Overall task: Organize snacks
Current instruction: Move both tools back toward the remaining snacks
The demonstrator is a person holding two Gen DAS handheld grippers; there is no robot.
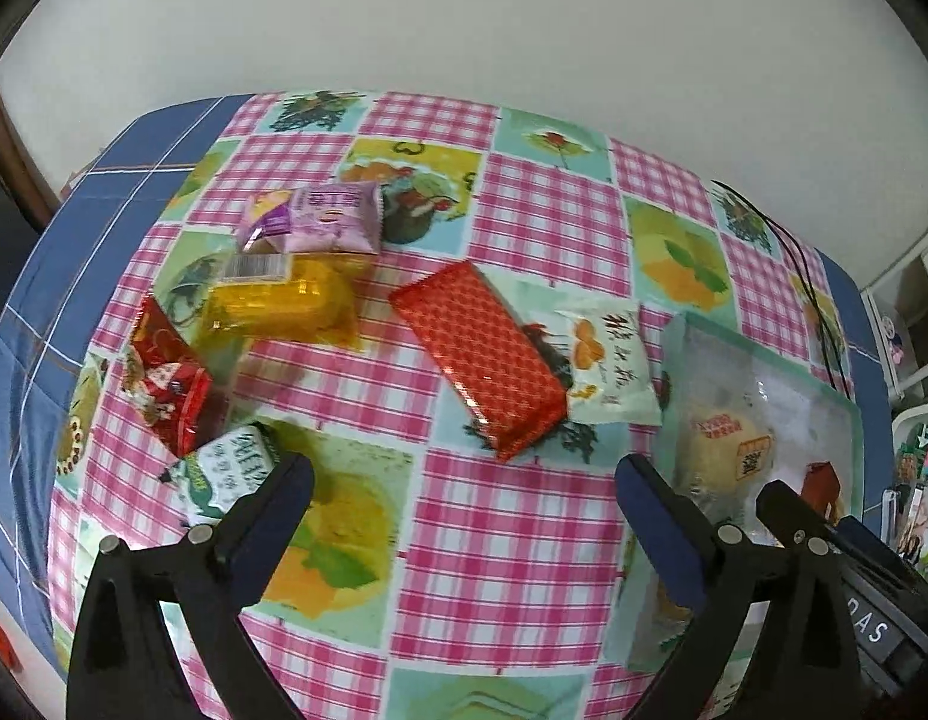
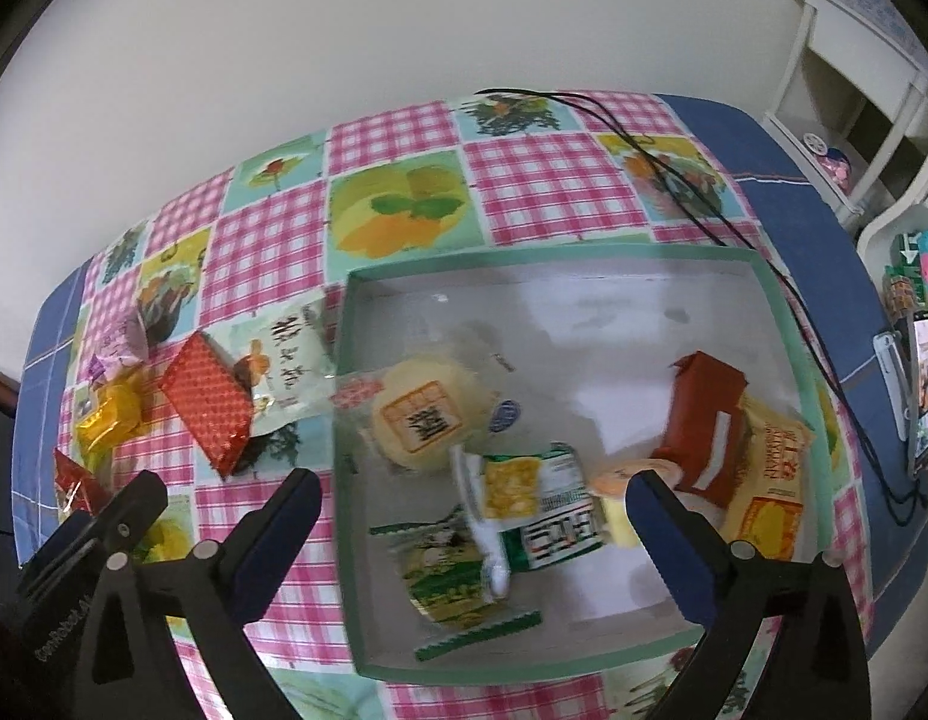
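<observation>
Red, purple and yellow snack packets (image 1: 477, 354) lie loose on the checked cloth (image 1: 523, 540), left of the box (image 2: 781, 324). Both tongs, left (image 1: 464, 480) and right (image 2: 472, 498), gape wide, holding nothing. Glossy wrappers could slip from a shallow pinch.

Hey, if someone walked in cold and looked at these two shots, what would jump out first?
Probably the loud pink checked tablecloth, then the long shiny red packet lying mid-table among loose snacks. To its right sits the green-rimmed box, already holding a round yellow cake and a red carton.
</observation>
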